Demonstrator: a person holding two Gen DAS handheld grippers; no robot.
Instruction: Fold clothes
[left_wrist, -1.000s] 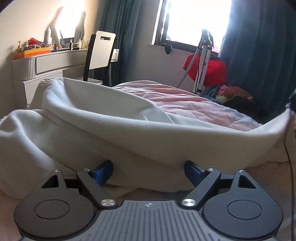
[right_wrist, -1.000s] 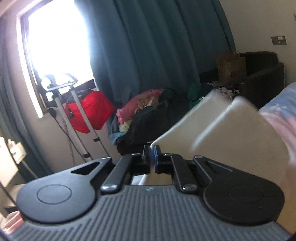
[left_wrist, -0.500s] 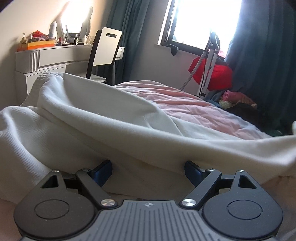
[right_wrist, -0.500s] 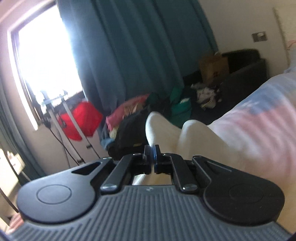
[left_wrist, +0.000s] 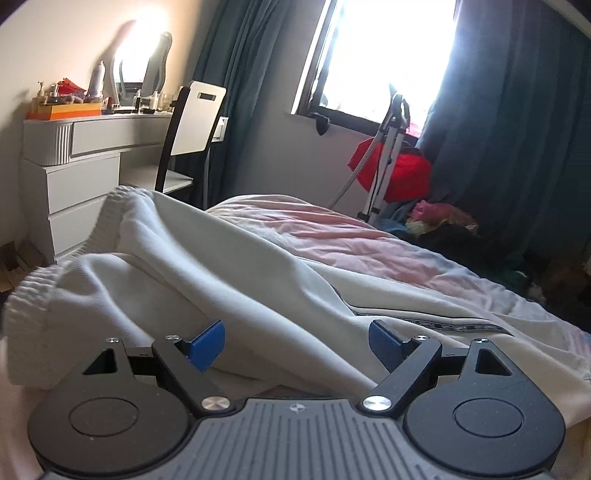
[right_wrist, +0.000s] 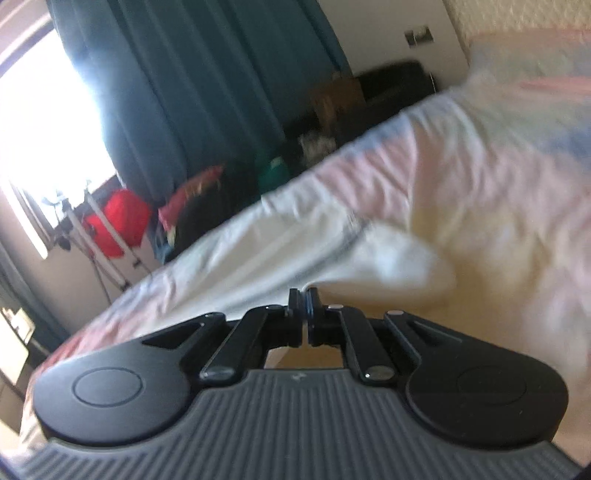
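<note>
A white garment with ribbed cuffs and a dark side stripe lies stretched across the pink bed cover. My left gripper is open just short of it; its blue pads stand wide apart and press on nothing, with a fold of the cloth lying ahead between them. In the blurred right wrist view, my right gripper is shut low over the bed cover, and a pale edge of the white garment runs out from its tips.
A grey dressing table and a white-backed chair stand left of the bed. Beyond the bed are a window, dark curtains, a red bag on a stand and a heap of clothes on the floor. A dark sofa is at the far wall.
My right gripper swept across and down to the bed with the garment's edge, so the raised cloth now lies flat. My left gripper drew back and rose, uncovering its pads.
</note>
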